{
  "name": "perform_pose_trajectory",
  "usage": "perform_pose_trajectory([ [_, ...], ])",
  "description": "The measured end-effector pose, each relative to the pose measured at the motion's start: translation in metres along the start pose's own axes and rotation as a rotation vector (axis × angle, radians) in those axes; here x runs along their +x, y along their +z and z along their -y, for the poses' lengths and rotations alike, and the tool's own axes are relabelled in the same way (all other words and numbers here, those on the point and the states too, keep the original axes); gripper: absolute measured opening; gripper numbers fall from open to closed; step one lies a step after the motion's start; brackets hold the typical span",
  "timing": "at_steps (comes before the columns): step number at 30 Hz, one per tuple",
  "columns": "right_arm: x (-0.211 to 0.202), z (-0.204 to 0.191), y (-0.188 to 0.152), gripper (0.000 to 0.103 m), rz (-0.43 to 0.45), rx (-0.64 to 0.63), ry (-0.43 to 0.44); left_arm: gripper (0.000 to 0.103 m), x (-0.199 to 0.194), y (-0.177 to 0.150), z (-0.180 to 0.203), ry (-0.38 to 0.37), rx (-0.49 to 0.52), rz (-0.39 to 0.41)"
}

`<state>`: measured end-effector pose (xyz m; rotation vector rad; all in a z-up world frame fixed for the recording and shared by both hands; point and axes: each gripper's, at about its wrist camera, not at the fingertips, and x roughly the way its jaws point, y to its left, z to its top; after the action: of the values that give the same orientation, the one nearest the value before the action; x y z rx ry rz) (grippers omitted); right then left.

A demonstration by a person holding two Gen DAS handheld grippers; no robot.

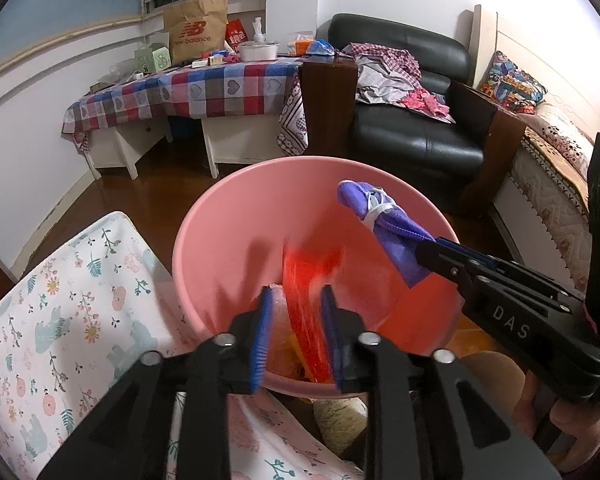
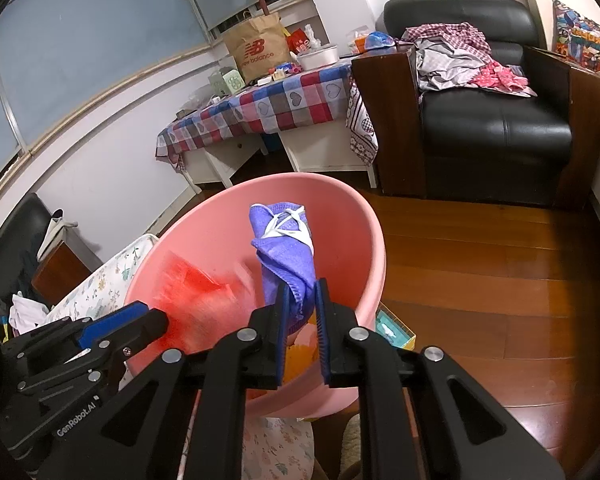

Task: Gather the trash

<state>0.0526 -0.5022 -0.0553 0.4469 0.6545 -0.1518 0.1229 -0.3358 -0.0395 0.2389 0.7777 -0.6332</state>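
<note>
— Trash, where? Purple face mask (image 2: pixel 284 248), rolled with its white ear loops wrapped round it, pinched upright in the right gripper (image 2: pixel 300 296) over the pink basin (image 2: pixel 376 248).

— And the red piece?

— Red plastic wrapper (image 1: pixel 308 280), blurred, between the left gripper's (image 1: pixel 296 300) blue pads, inside the basin's mouth. Hard to say whether still touching either pad.

— Left tongs?

— Parted, a clear gap between the fingers, no squeeze on the wrapper.

— Right tongs?

— Clamped tight on the mask's lower end, mask standing up above the fingertips (image 2: pixel 283 300).

— Anything else in the basin?

— Yellow and orange scraps (image 1: pixel 296 356) at the bottom, partly hidden behind the fingers.

— Around it?

— Floral cloth (image 1: pixel 60 320) just beside the basin's left side, wooden floor (image 2: pixel 500 280) to the right, black armchair (image 2: pixel 492 128) and checked tablecloth (image 1: pixel 188 96) well beyond.
</note>
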Motion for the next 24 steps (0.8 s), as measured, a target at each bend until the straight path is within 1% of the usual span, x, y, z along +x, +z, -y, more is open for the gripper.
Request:
perform_pose_trajectory([
  [1,0.000,0.000,0.000,0.014,0.000,0.000,-0.001,0.031,-0.001,0.000,0.000,0.005,0.001,0.002],
  [7,0.000,0.001,0.000,0.016,0.000,-0.003,-0.001,0.037,-0.003,-0.001,0.000,0.005,0.006,0.002],
  [15,0.002,-0.006,0.001,0.017,-0.009,-0.014,-0.001,0.042,-0.003,-0.001,0.000,0.005,0.006,0.001],
  [17,0.001,-0.007,0.002,0.020,-0.010,-0.017,0.005,0.043,-0.004,0.000,-0.001,0.006,0.005,-0.002],
  [19,0.002,-0.010,0.001,0.026,-0.011,-0.021,0.013,0.043,-0.004,-0.001,-0.002,0.007,0.002,-0.003],
  [24,0.001,-0.015,0.001,0.034,-0.008,-0.043,0.019,0.047,-0.006,-0.001,-0.005,0.007,0.001,-0.002],
])
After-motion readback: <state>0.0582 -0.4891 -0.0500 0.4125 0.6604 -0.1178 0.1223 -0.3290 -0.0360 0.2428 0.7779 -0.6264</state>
